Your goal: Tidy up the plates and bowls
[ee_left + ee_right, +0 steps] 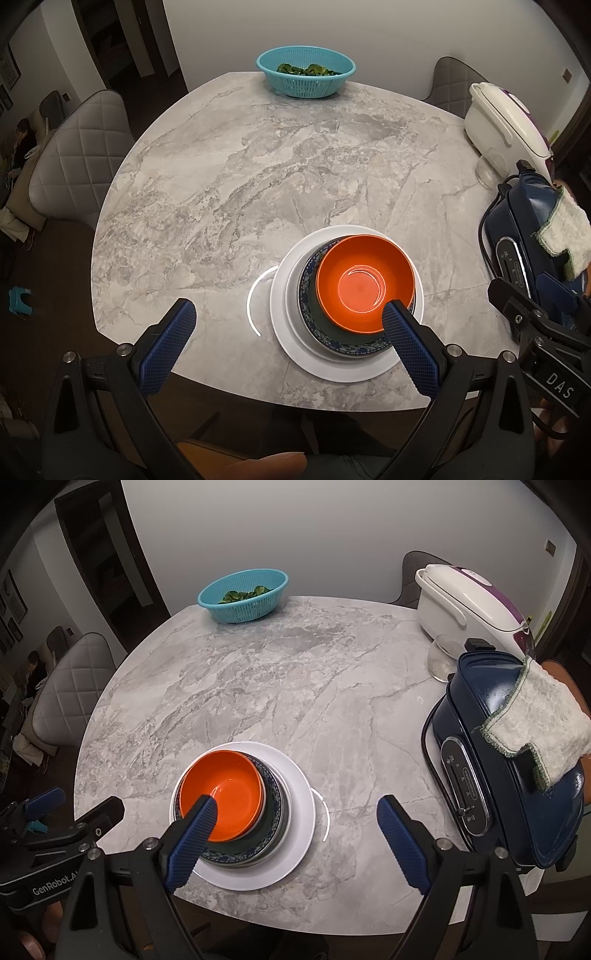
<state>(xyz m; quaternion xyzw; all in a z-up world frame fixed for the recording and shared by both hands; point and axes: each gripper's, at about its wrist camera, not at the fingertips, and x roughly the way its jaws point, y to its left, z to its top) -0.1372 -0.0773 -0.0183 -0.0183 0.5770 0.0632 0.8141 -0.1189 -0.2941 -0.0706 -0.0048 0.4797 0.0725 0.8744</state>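
on the marble table (221, 177) sits a stack near the front edge: an orange bowl (364, 282) on top, nested off-centre in a dark bowl with a blue patterned rim (310, 321), which rests on a smaller white plate, all on a wide white plate (295, 354).

the left tongs (286, 325) are spread wide and hold nothing. in the left wrist view their right finger overlaps the near rim of the orange bowl, while the left finger hangs over bare table well to the left of the stack; whether the finger touches the rim cannot be told.

the right tongs (295, 825) are likewise wide apart and empty. in the right wrist view their left finger crosses the near side of the orange bowl, and the right finger stands over bare table between the stack and a dark blue appliance (491, 775) with a pale cloth (543, 720) draped over it.

at the far edge stands a teal colander (306, 72) with greens.
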